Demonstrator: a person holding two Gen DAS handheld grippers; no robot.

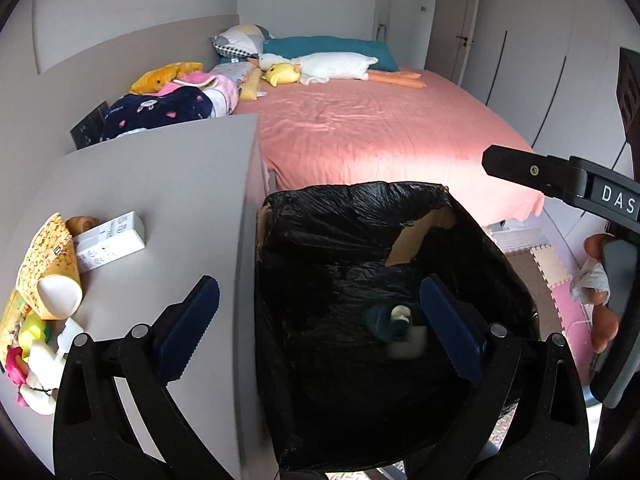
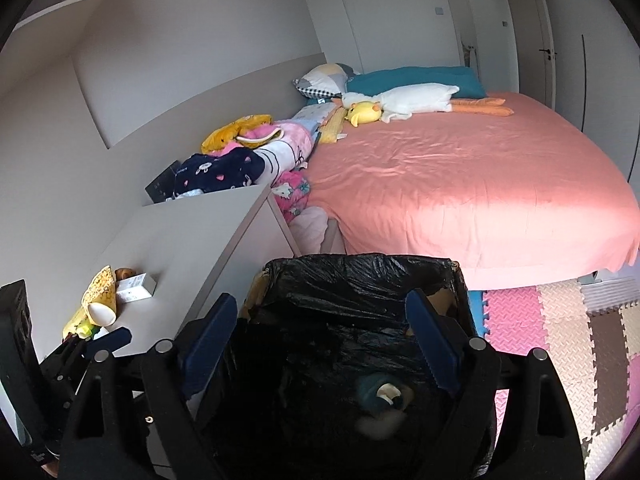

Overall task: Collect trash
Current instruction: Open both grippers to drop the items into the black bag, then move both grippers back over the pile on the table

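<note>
Two tongs, both gaping wide with nothing between the pads: left tongs (image 1: 320, 320) over the near edge of the bin (image 1: 360, 200), right tongs (image 2: 320, 340) over the same bin mouth

One bin, a box lined with a black bag (image 2: 360, 276), on the floor between desk (image 1: 160, 180) and bed (image 1: 380, 132). Inside, low in the bag: one blurred clump of trash (image 1: 394, 326), dark teal with a pale bit, seen too in the right view (image 2: 380, 396); count of pieces there impossible to tell

On the desk, far left corner: one tipped yellow paper cup (image 1: 50, 268), one white box (image 1: 110, 242) just right of it, one small brown thing (image 1: 82, 224) behind the box, and a heap of bright scraps (image 1: 30, 356) nearer, too jumbled to count

On the bed: one white plush goose (image 1: 332, 66), one yellow plush (image 1: 282, 74) touching it, one teal pillow (image 1: 332, 46), one patchwork pillow (image 1: 240, 40), a pile of clothes (image 1: 172, 104) along the left side

Foam mats (image 2: 560, 328) on the floor, right of the bin
</note>
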